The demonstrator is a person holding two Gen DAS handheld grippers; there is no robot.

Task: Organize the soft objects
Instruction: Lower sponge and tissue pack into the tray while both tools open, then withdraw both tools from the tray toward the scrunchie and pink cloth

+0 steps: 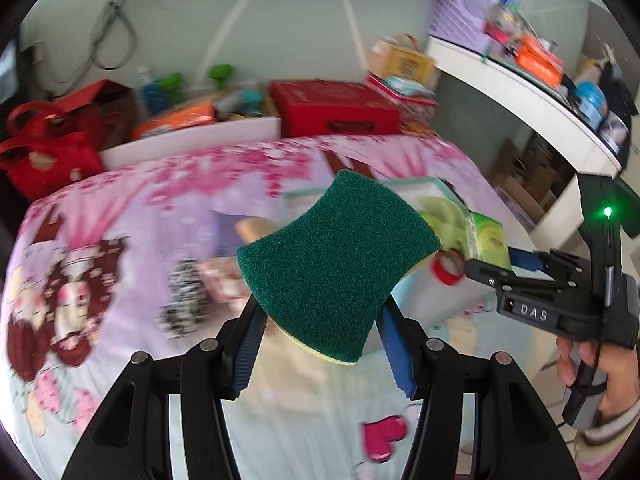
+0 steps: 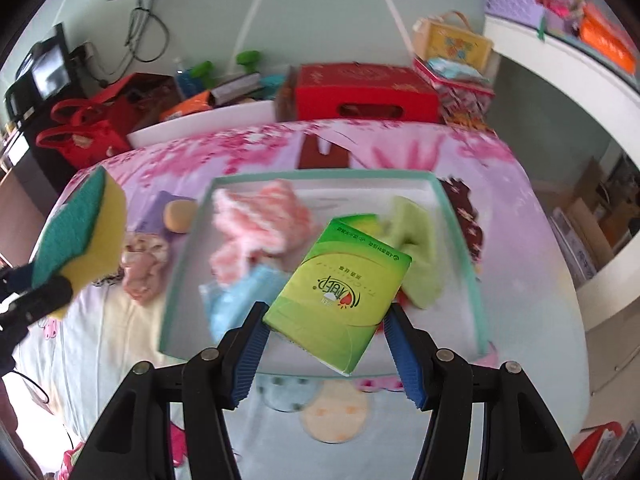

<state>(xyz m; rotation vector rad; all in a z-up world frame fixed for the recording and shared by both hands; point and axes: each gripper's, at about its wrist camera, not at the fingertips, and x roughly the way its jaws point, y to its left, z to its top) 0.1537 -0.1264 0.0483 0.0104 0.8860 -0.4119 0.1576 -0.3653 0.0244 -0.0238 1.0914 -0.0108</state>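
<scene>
my right tool [image 2: 322, 344] is squeezed on a green tissue pack [image 2: 340, 292], and my left tool [image 1: 318, 346] is squeezed on a sponge [image 1: 334, 268] with a green scratchy top and a yellow soft bottom. both things are up in the air, not touching the bed [image 2: 120, 344].

the pack hangs over the near part of the tray [image 2: 184, 280]. the sponge is out to the left, past the tray's left wall.

i think the job now is to put both in the tray. the pack should go first, since it is already over it. i should go down slow and let go only when the pack rests on something, so it does not bounce out.

inside the tray there is a blue cloth [image 2: 236, 300] close to me, then a pink cloth [image 2: 260, 232] and a green cloth [image 2: 416, 240] farther back. the pack may land on the blue cloth and tip, so flat is best.

more soft things lie on the bed left of the tray. they look blurry.
</scene>
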